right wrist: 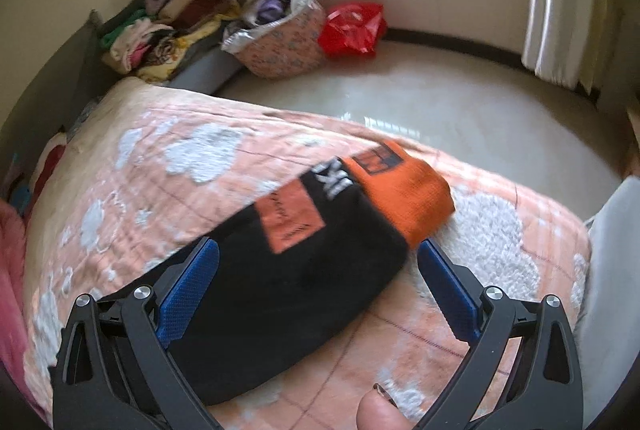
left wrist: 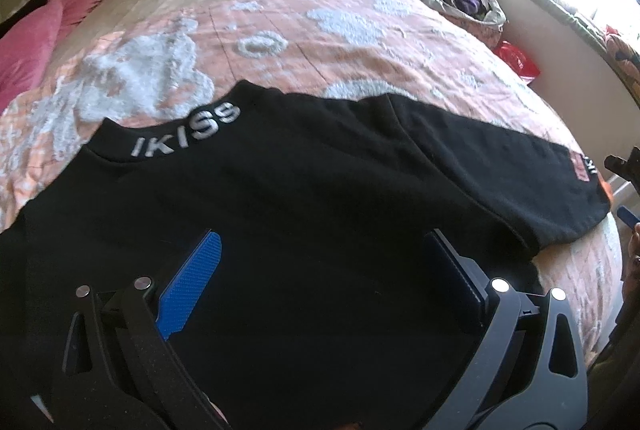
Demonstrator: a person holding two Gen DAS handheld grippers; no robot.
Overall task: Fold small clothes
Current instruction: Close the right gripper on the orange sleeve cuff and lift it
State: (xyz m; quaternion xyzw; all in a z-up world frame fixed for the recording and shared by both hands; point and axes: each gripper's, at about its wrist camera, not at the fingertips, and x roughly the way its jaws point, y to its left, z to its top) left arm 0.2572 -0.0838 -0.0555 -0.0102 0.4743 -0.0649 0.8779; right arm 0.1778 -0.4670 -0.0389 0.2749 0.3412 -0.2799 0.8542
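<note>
Left wrist view: black sweater (left wrist: 304, 198) runs off frame at 6 and 9 o'clock, so hem and left sleeve are cut off. Left gripper (left wrist: 320, 262) body hides the sweater's lower part. Right gripper (left wrist: 624, 186) is only a sliver at the 3 o'clock edge; jaw state unreadable there. Sleeve label (left wrist: 582, 170) too small to read.

Right wrist view: sleeve is motion-blurred; white lettering (right wrist: 334, 178) and orange patch (right wrist: 290, 216) text illegible. Fingertip (right wrist: 376, 410) clipped at 6 o'clock. Clothes pile (right wrist: 168, 30) at 11 o'clock too jumbled to separate items. Basket (right wrist: 280, 46) contents mostly hidden.
</note>
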